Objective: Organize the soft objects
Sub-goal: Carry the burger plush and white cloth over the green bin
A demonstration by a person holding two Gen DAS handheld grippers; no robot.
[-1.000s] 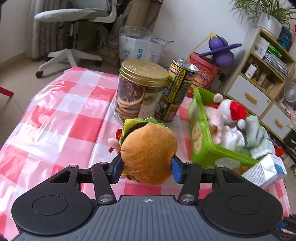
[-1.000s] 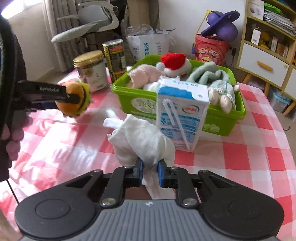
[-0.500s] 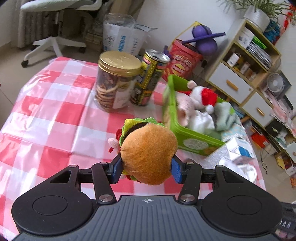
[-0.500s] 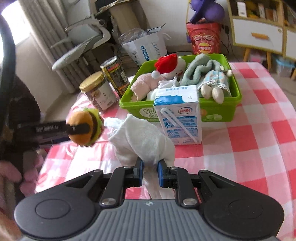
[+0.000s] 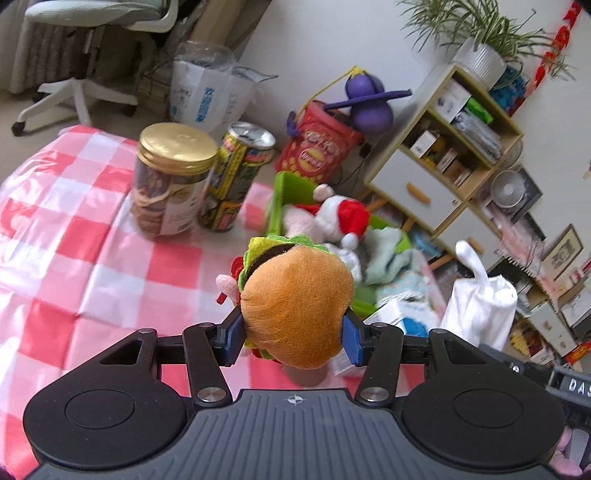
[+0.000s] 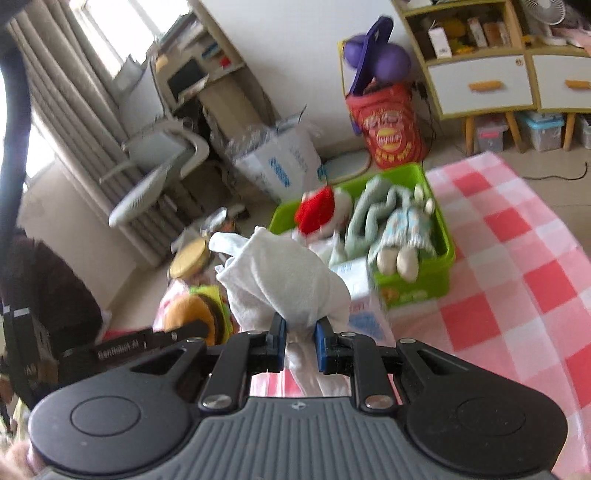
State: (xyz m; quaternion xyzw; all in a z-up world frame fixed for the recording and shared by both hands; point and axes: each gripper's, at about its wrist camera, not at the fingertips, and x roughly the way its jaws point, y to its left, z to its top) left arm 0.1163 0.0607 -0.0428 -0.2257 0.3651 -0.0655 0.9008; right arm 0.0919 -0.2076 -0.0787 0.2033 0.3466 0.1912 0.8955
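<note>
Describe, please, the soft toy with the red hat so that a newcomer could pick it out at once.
Start at the green basket on the red-checked tablecloth. At its far end, beside the pale green cloth, lies a white plush. It alone wears a red Santa hat with a white pompom; the doll beside it wears pale blue.

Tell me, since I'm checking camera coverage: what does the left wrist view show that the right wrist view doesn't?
Left only: the potted plant on the shelf and the tall can's label. Right only: the window, the desk, and the doll in the bin. Both: the green bin, the burger plush in the left gripper and the white cloth in the right gripper.
</note>
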